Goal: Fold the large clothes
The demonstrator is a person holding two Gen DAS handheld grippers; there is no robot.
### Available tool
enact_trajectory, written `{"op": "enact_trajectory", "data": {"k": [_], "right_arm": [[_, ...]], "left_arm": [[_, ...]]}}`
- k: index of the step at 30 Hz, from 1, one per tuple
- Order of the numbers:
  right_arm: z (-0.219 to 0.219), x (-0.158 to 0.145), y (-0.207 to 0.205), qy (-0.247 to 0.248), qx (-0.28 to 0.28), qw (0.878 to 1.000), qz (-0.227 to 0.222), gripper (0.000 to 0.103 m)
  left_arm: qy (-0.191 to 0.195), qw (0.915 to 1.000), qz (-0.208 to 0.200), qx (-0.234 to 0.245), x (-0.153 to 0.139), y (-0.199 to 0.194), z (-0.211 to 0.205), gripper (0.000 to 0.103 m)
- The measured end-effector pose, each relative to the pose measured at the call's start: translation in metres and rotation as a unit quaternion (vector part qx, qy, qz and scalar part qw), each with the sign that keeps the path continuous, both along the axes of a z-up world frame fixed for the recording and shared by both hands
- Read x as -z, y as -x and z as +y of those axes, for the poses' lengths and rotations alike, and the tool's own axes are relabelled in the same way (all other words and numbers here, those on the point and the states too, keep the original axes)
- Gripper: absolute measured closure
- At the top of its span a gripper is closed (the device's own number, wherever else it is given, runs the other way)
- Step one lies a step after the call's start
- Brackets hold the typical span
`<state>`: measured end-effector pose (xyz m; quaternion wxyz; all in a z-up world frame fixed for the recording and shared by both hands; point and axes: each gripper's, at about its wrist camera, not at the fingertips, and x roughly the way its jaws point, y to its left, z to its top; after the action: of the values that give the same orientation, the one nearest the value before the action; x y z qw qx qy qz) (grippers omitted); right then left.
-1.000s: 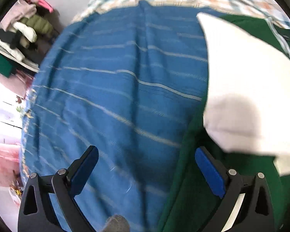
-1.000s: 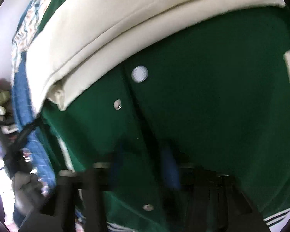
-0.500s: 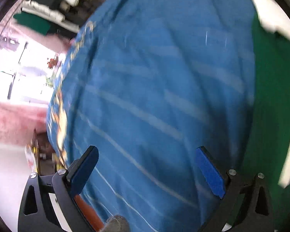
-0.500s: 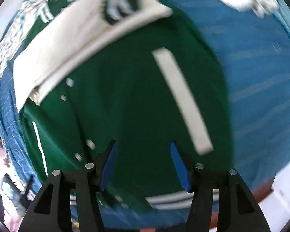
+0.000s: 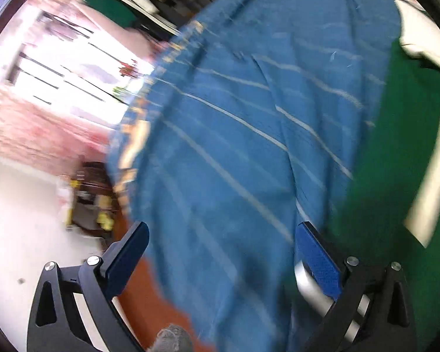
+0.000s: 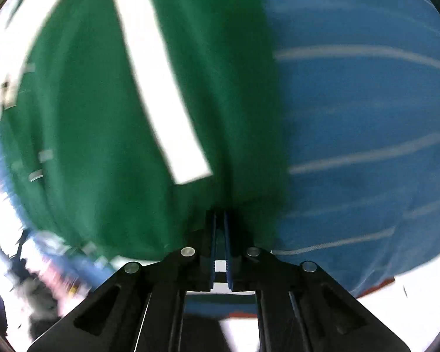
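Right wrist view: right gripper [image 6: 220, 220] pinches the green jacket's [image 6: 108, 111] edge; left gripper [image 5: 220, 243], spread, is empty.

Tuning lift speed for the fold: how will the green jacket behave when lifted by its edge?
Likely floppy: the green jacket creases toward the right gripper, shut on its edge. Probably heavyish: it looks thick. It may drag the blue bedspread beneath, which already wrinkles.
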<state>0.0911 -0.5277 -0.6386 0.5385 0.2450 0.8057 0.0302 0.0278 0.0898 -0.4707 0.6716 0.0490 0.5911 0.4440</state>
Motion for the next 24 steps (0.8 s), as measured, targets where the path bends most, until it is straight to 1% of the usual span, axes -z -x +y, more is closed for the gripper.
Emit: {"op": "enact_trajectory", "data": {"k": [1, 2, 3, 4, 5, 7, 9, 11, 12, 13, 14, 15, 16, 17, 20, 21, 23, 24], "right_arm": [[-0.013, -0.016, -0.013, -0.011, -0.001, 1.0, -0.024, 0.084], [-0.026, -0.032, -0.032, -0.006, -0.015, 0.998, -0.058, 0.076], [-0.035, -0.042, -0.047, 0.0, -0.029, 0.996, -0.089, 0.058], [-0.044, -0.048, -0.063, 0.008, -0.043, 0.993, -0.113, 0.051], [-0.05, -0.052, -0.086, 0.025, -0.066, 0.988, -0.141, 0.051], [-0.055, -0.047, -0.122, 0.033, -0.092, 0.98, -0.171, 0.051], [-0.043, -0.034, -0.153, 0.052, -0.126, 0.971, -0.196, 0.051], [-0.04, -0.016, -0.186, 0.068, -0.17, 0.96, -0.214, 0.051], [-0.043, -0.005, -0.195, 0.07, -0.183, 0.956, -0.218, 0.058], [-0.043, 0.001, -0.204, 0.071, -0.196, 0.951, -0.227, 0.093], [-0.051, 0.004, -0.211, 0.066, -0.18, 0.953, -0.233, 0.095], [-0.061, 0.005, -0.211, 0.049, -0.146, 0.96, -0.233, 0.095], [-0.08, 0.006, -0.211, 0.032, -0.104, 0.967, -0.232, 0.095], [-0.097, 0.009, -0.208, 0.021, -0.073, 0.971, -0.228, 0.095], [-0.123, 0.024, -0.2, 0.0, -0.015, 0.98, -0.2, 0.096], [-0.122, 0.028, -0.199, -0.003, -0.009, 0.981, -0.193, 0.094], [-0.124, 0.023, -0.203, 0.005, -0.007, 0.986, -0.164, 0.088], [-0.123, 0.014, -0.2, 0.014, -0.011, 0.989, -0.15, 0.077]], "left_arm": [[-0.013, 0.9999, 0.003, 0.0, -0.012, 0.001, -0.023, 0.0], [-0.021, 0.9998, 0.001, 0.003, -0.021, 0.001, -0.046, 0.0], [-0.025, 0.9996, -0.003, 0.008, -0.025, -0.001, -0.066, 0.0], [-0.026, 0.9995, -0.008, 0.014, -0.029, -0.006, -0.091, 0.0], [-0.023, 0.9994, -0.012, 0.021, -0.028, -0.012, -0.11, 0.0], [-0.012, 0.999, -0.016, 0.039, -0.016, -0.033, -0.15, 0.0], [0.01, 0.9988, -0.015, 0.046, 0.005, -0.057, -0.182, 0.0], [0.02, 0.9984, -0.005, 0.053, 0.028, -0.078, -0.196, 0.0], [0.018, 0.9979, 0.0, 0.063, 0.043, -0.089, -0.205, 0.0], [0.009, 0.9973, 0.01, 0.072, 0.056, -0.098, -0.21, 0.0], [0.002, 0.9966, 0.019, 0.08, 0.064, -0.103, -0.216, 0.0], [-0.003, 0.9959, 0.028, 0.086, 0.075, -0.106, -0.217, 0.0], [-0.003, 0.9957, 0.033, 0.087, 0.079, -0.107, -0.216, 0.0], [0.005, 0.9956, 0.031, 0.088, 0.085, -0.108, -0.215, 0.0], [0.021, 0.9959, 0.008, 0.087, 0.085, -0.104, -0.212, 0.0], [0.029, 0.9964, -0.002, 0.079, 0.085, -0.102, -0.208, 0.0], [0.055, 0.9954, -0.003, 0.078, 0.08, -0.099, -0.201, 0.0], [0.068, 0.9952, -0.01, 0.069, 0.073, -0.094, -0.196, 0.0]]}}
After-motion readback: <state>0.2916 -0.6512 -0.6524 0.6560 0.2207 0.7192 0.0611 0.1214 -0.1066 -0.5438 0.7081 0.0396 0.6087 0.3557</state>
